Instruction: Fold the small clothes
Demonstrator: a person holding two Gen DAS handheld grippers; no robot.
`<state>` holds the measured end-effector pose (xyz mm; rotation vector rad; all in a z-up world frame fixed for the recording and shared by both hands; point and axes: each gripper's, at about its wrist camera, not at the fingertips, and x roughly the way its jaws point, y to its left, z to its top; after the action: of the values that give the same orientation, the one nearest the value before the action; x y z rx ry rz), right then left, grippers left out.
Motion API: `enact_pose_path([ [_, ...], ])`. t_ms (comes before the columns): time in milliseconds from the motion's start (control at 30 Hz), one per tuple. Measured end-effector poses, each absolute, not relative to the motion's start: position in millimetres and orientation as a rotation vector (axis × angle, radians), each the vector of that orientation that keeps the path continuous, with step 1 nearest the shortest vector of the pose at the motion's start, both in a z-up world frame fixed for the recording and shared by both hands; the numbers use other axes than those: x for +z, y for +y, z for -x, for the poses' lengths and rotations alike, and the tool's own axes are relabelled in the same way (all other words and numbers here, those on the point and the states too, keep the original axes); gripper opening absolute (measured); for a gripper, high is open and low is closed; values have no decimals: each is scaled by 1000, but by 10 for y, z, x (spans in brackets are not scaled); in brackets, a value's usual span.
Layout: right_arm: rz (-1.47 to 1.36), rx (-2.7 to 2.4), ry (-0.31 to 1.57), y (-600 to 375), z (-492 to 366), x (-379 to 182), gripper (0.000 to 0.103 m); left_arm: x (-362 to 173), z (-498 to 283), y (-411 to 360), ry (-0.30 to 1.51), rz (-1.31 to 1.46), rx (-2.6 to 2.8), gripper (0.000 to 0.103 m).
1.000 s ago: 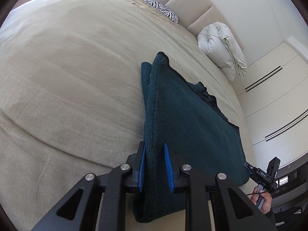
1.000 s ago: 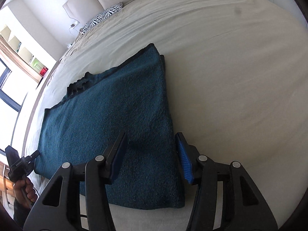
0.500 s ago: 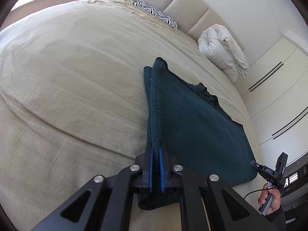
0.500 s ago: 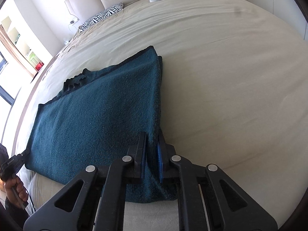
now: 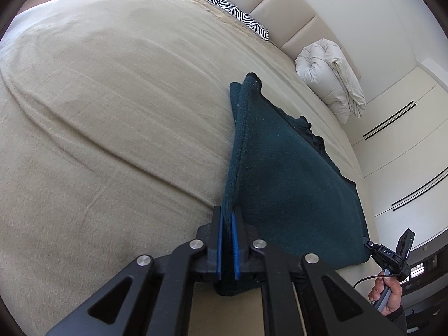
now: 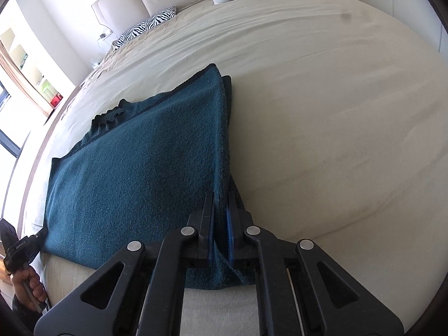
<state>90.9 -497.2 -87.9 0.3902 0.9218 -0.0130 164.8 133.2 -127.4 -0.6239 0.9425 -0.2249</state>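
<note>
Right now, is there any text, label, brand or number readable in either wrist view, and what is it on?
"DAS": small white letters on the black body of the right gripper, seen in the left wrist view; the reading is uncertain.
Small white lettering on the left gripper, seen in the right wrist view: too blurred to read.
Nothing readable on the teal garment, the bed or the zebra pillow.
</note>
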Motion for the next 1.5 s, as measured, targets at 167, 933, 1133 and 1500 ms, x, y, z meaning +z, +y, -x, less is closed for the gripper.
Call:
enact_pose_path([
  [167, -440, -9, 916, -5042, -880, -940, 6, -1283, -1661, 1326, 948, 615, -228, 9],
  [933, -613, -28, 899, -5238, -689, -1003, 22, -1302, -1705, 1346, 977, 631, -252, 16],
  [1133, -551, -93, 775, -5183, -600, -516, 64, -804, -1604, 1345, 899, 523, -173, 31],
  [1500, -646, 318, 857, -3935, -1982, -431, 63, -352, -2918, 243, 799, 279, -318, 52],
])
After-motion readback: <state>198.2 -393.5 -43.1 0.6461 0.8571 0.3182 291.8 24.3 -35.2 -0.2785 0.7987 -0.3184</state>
